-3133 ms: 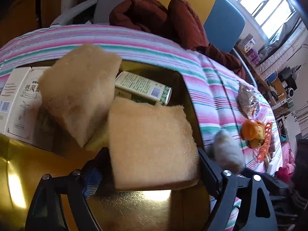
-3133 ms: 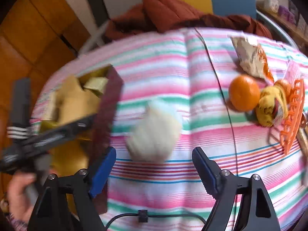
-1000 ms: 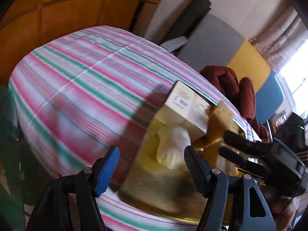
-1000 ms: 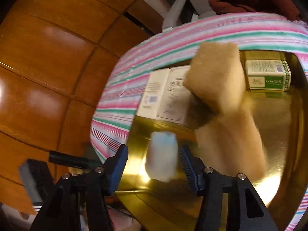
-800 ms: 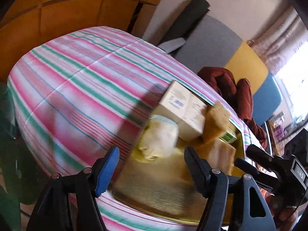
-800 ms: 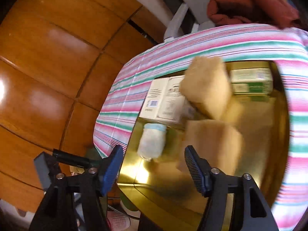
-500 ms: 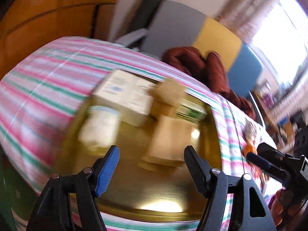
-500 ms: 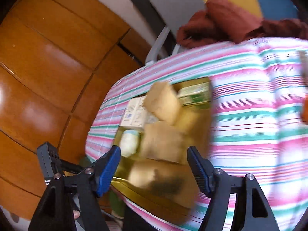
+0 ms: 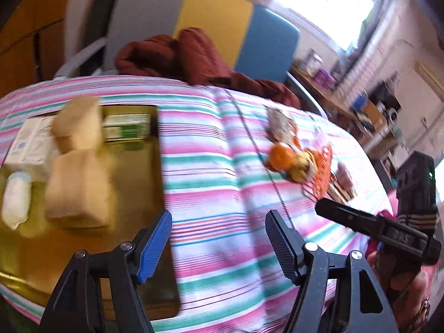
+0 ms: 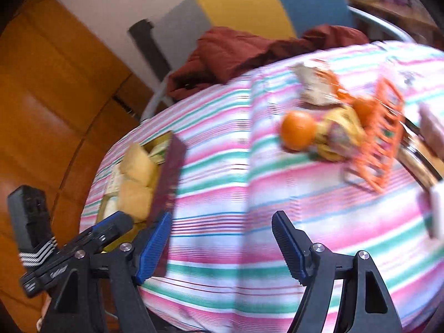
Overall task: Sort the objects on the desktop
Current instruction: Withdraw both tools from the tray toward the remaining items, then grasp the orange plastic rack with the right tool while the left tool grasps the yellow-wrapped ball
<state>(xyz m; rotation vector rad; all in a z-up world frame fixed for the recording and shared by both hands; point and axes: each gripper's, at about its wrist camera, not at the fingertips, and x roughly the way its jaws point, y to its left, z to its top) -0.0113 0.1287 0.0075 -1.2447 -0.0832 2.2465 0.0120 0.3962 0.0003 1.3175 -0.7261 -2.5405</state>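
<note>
Fruit is what lies next in line: the orange [image 10: 298,130] sits on the striped tablecloth [image 10: 222,194] touching a yellow banana-like piece [image 10: 342,131], with the orange rack [image 10: 384,136] just beside them on the far right part of the table. Motion blur makes the smaller items behind them hard to name. That cluster lies ahead and to the right of the right gripper [image 10: 222,242], whose jaws have just been opening and now stand wide with nothing between them. The left gripper [image 9: 219,240] is equally wide and empty; from it the orange [image 9: 281,154] sits further off to the right, so the right hand looks the nearer one. The gold tray [image 9: 83,249], holding sponges [image 9: 79,187], boxes and a white roll [image 9: 15,199], lies to the left.
</note>
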